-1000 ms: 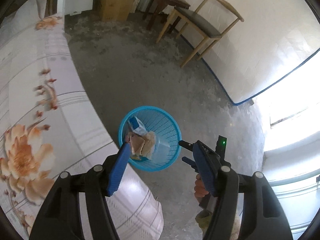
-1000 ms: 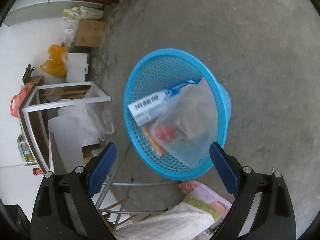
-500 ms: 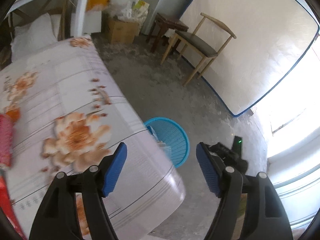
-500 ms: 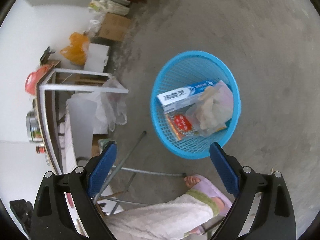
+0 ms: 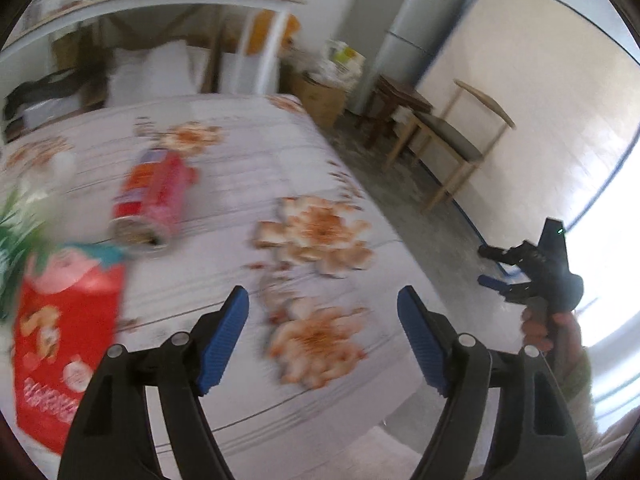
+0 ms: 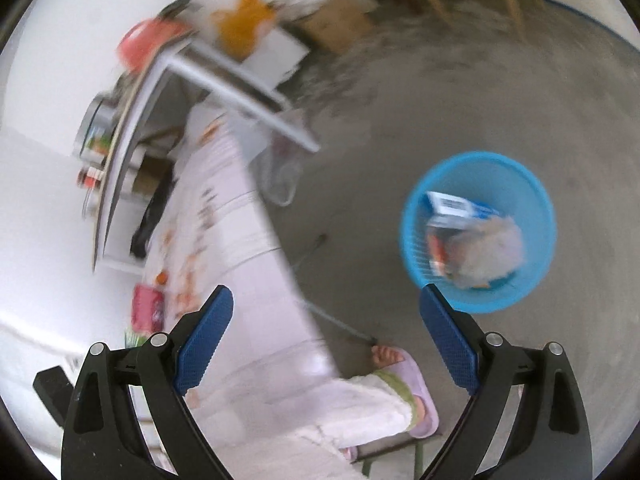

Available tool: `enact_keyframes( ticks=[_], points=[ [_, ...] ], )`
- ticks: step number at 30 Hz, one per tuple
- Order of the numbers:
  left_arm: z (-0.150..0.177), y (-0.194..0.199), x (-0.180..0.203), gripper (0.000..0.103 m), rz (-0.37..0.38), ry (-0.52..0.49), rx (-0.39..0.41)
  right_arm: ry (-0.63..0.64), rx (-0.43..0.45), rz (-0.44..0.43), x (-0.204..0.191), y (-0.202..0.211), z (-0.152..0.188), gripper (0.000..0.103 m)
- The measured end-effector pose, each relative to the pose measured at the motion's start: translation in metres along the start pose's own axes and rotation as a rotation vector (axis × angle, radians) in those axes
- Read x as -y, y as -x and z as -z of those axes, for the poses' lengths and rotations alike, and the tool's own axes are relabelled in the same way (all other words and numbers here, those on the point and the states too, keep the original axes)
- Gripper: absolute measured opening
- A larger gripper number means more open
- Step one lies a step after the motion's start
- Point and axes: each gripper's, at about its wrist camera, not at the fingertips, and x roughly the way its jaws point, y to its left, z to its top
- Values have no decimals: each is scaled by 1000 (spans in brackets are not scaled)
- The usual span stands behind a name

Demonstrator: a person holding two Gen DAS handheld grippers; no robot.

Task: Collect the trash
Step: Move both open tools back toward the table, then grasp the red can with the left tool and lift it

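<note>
A: Left wrist view: your left gripper (image 5: 322,316) is spread wide with nothing between its blue pads, above the floral-cloth table (image 5: 248,184). Frame is motion-blurred.

B: Trash on the table?

A: Yes. A red-pink can (image 5: 150,200) lies on its side at upper left, and a red snack bag (image 5: 60,344) lies flat at the left edge, nearer to you. Something green (image 5: 16,232) sits just beyond the bag, too blurred to name. Nothing touches your gripper.

B: Right side?

A: Right wrist view: your right gripper (image 6: 326,338) is also wide open and empty. It looks down past the table edge at the concrete floor (image 6: 460,100).

B: Basket?

A: A blue mesh basket (image 6: 536,280) stands on the floor, right of the table and well apart from it. Inside are a blue-white box (image 6: 456,206), a crumpled clear bag (image 6: 492,248) and a red-orange wrapper (image 6: 438,252), all blurred. Your slippered foot (image 6: 400,364) is near the table's corner.

B: Anything else?

A: Your right gripper shows at the left view's right edge, beside the table.
</note>
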Motion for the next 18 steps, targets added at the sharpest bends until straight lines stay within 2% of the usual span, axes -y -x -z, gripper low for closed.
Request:
enact_keyframes(
  ticks=[7, 12, 15, 18],
  points=[
    [10, 40, -49, 76, -65, 82, 108, 185, -156, -137, -116, -60, 2, 90],
    [0, 52, -72, 76, -99, 116, 155, 220, -277, -239, -181, -111, 5, 90],
    [-19, 48, -79, 76, -118, 121, 159, 253, -308, -254, -215, -134, 7, 90],
    [-49, 31, -81, 76, -173, 95, 110, 222, -327, -251, -228, -152, 2, 90]
  ],
)
